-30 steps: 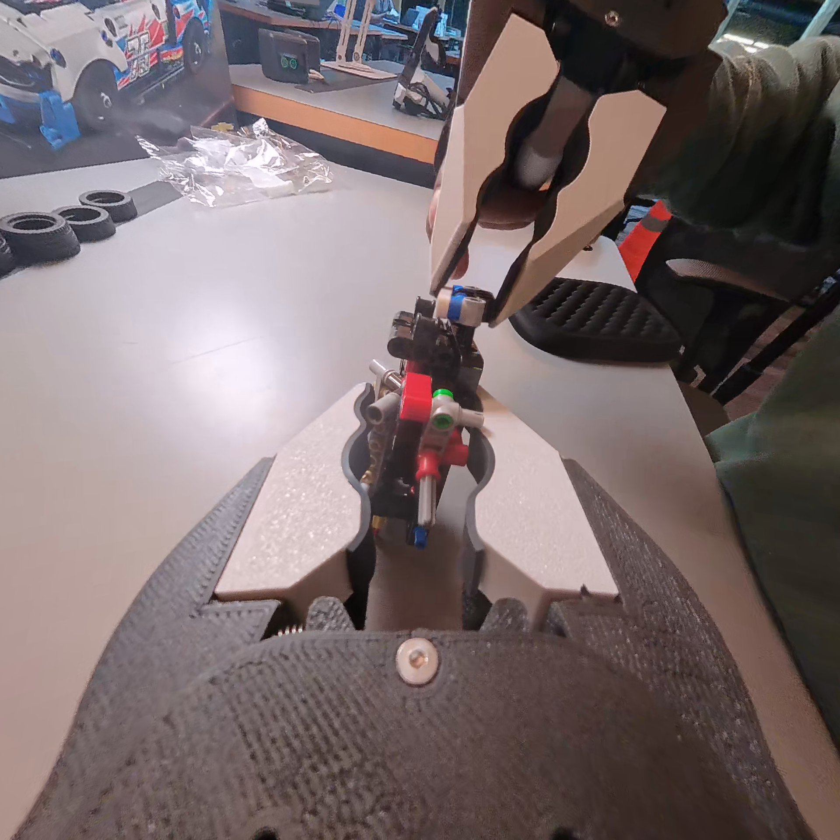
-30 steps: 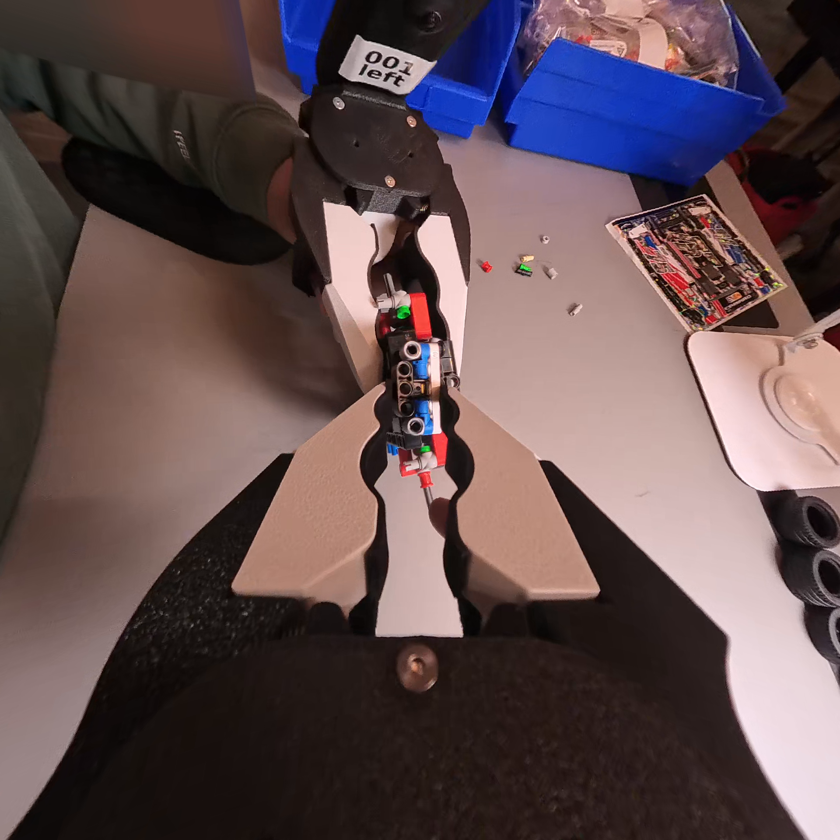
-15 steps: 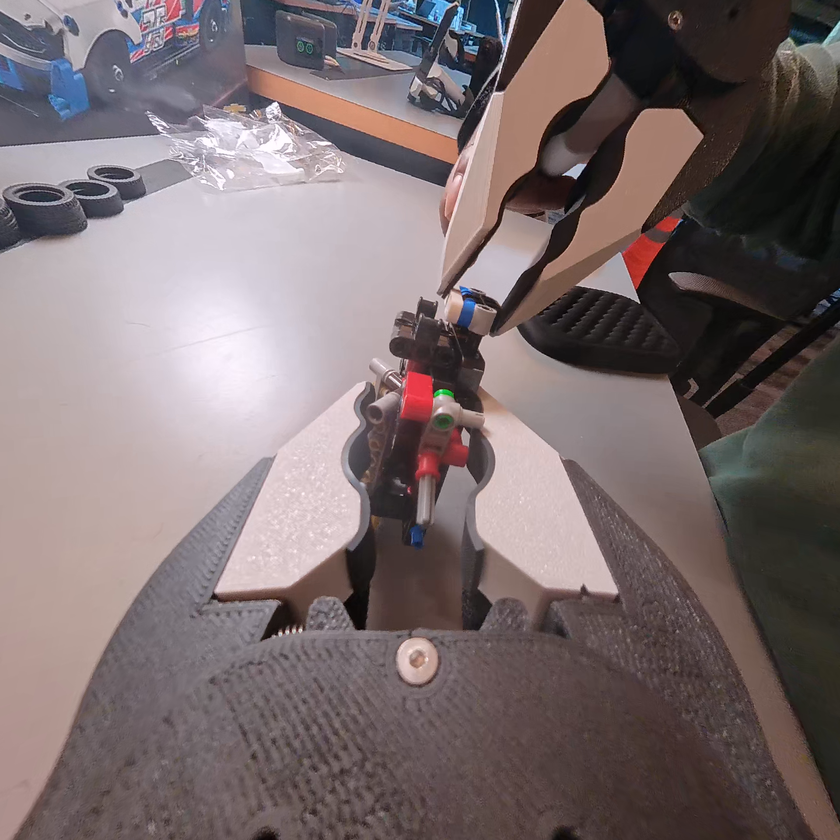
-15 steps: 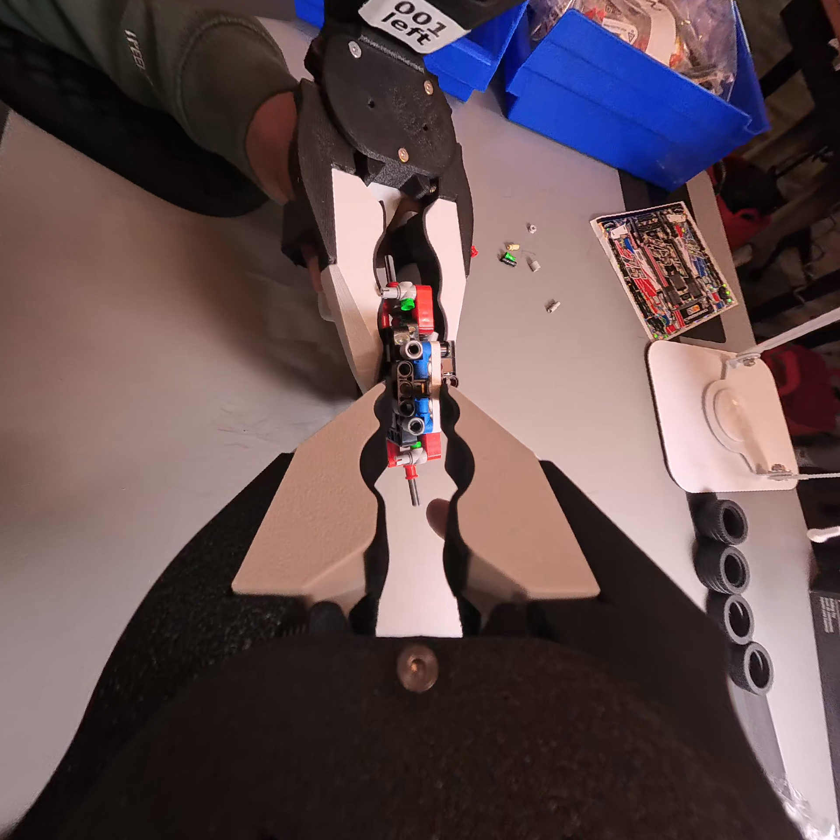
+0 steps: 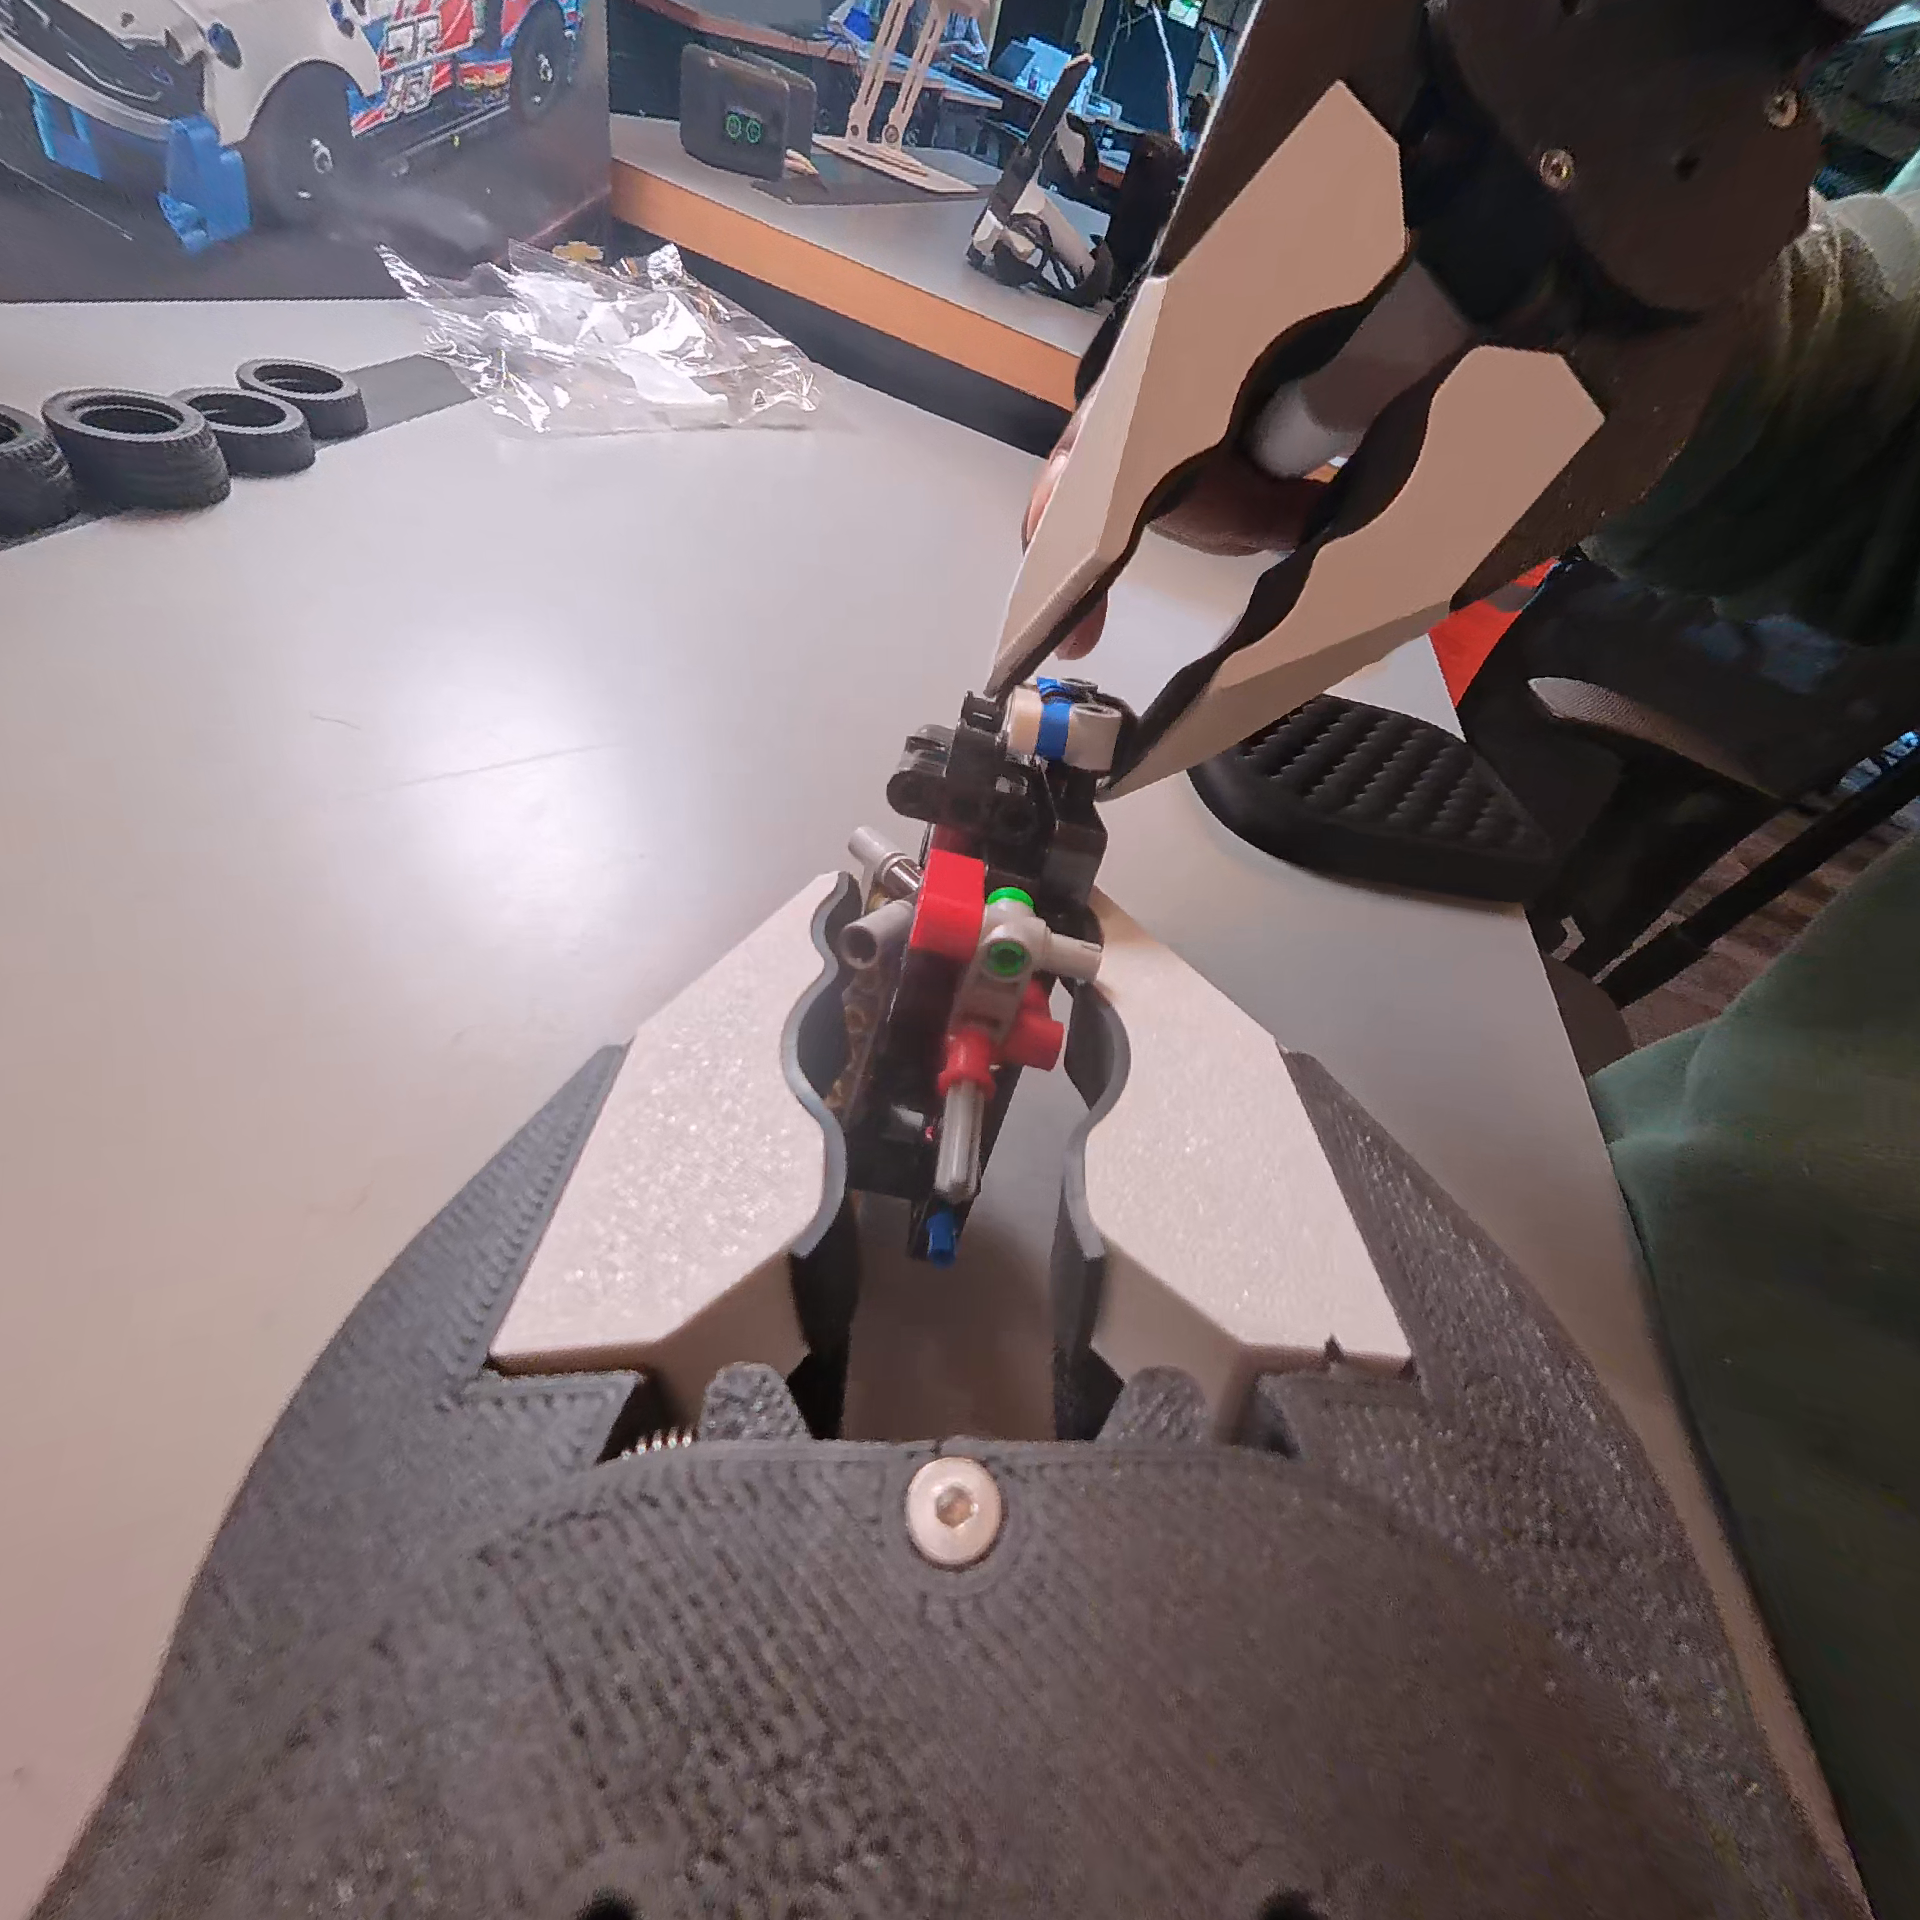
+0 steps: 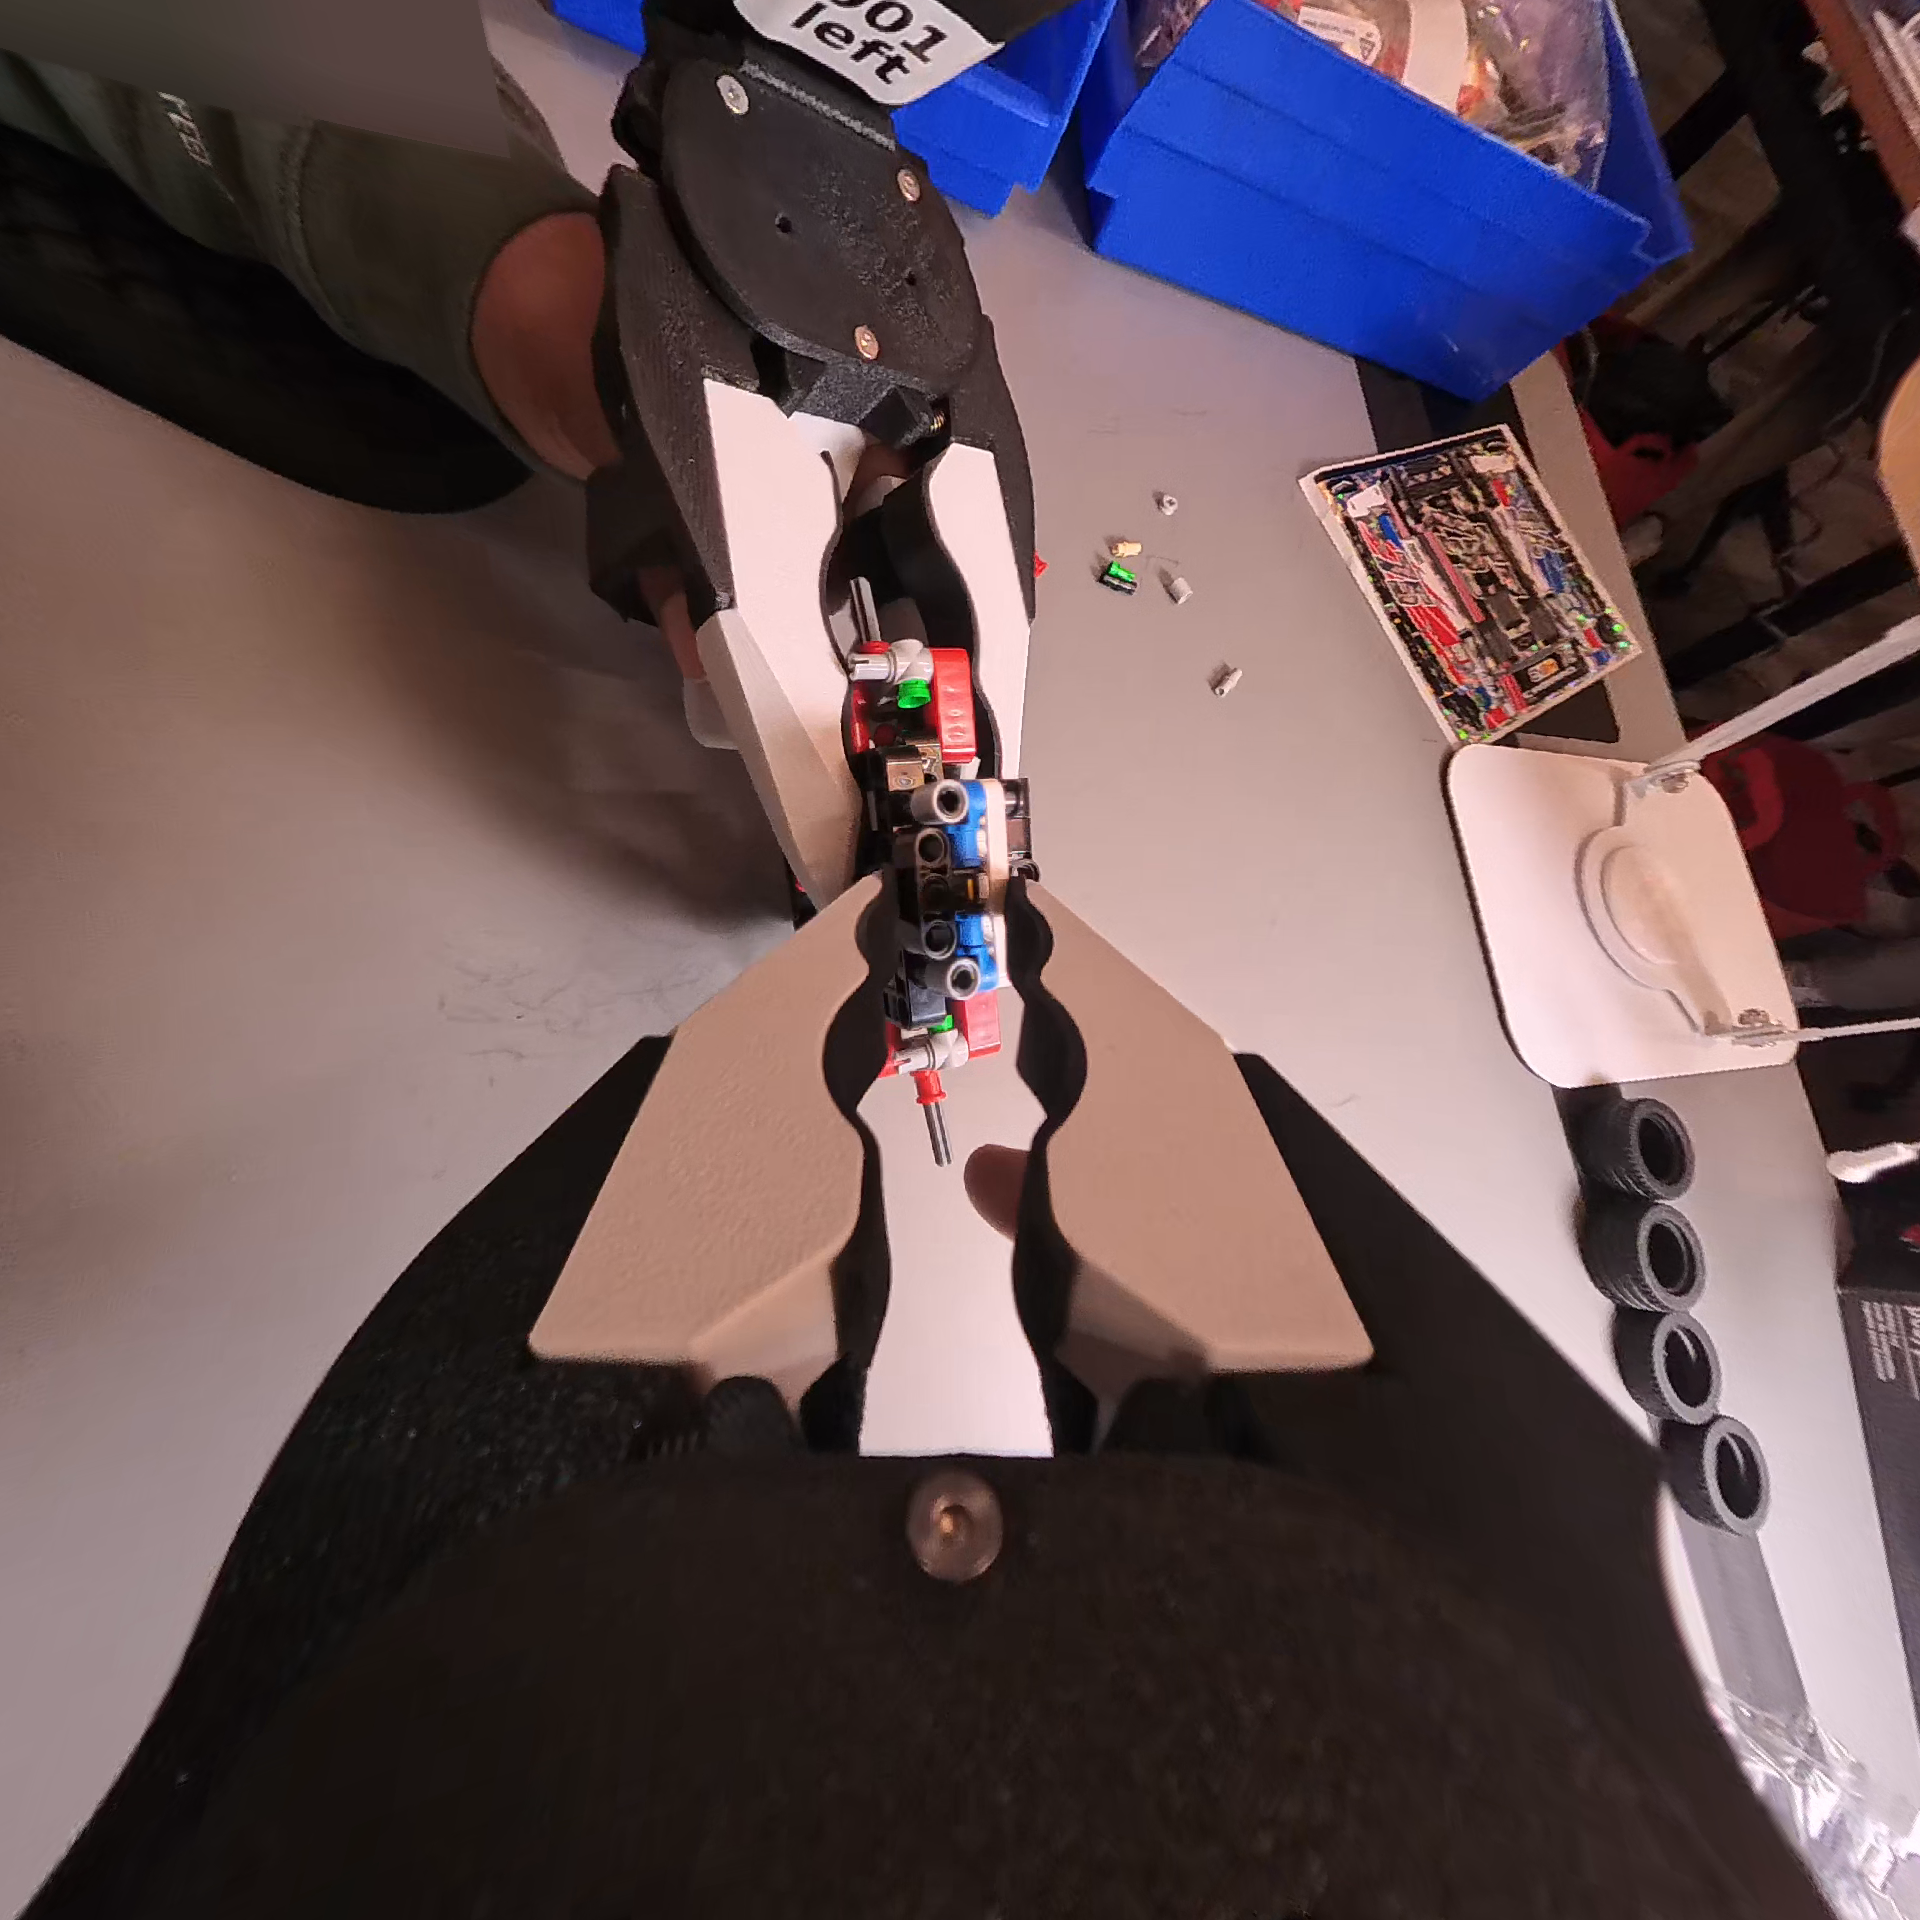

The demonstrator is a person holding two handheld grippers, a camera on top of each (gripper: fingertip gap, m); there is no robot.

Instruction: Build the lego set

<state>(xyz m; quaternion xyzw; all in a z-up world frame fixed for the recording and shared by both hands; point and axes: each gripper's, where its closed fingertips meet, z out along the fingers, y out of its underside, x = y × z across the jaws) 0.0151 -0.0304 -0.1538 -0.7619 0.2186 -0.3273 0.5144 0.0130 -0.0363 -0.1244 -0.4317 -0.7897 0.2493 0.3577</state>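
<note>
A small lego assembly (image 5: 971,966) of black, red, grey, green and blue parts is held above the grey table (image 5: 364,727). My left gripper (image 5: 966,914) is shut on its lower half, with a grey axle pointing back toward the camera. My right gripper (image 5: 1055,732) comes in from the upper right, and its tips close on the assembly's far end at a blue and white pin part. In the right wrist view the assembly (image 6: 940,883) lies lengthwise between my right gripper (image 6: 945,904) and my left gripper (image 6: 925,769), which face each other.
Black tyres (image 5: 135,447) lie at the far left and also show in the right wrist view (image 6: 1662,1299). A clear plastic bag (image 5: 613,343), blue bins (image 6: 1351,197), a sticker sheet (image 6: 1475,592), small loose parts (image 6: 1143,571) and a white stand base (image 6: 1610,914) are around. Less than 4 cm separates the two grippers' tips. Between my left fingertips and the white stand base (image 6: 1610,914) there is roughly 35 cm.
Both grippers have stayed shut on the assembly and turned together. In the left wrist view the right gripper has swung further to the right. More tyres show in the right wrist view.
</note>
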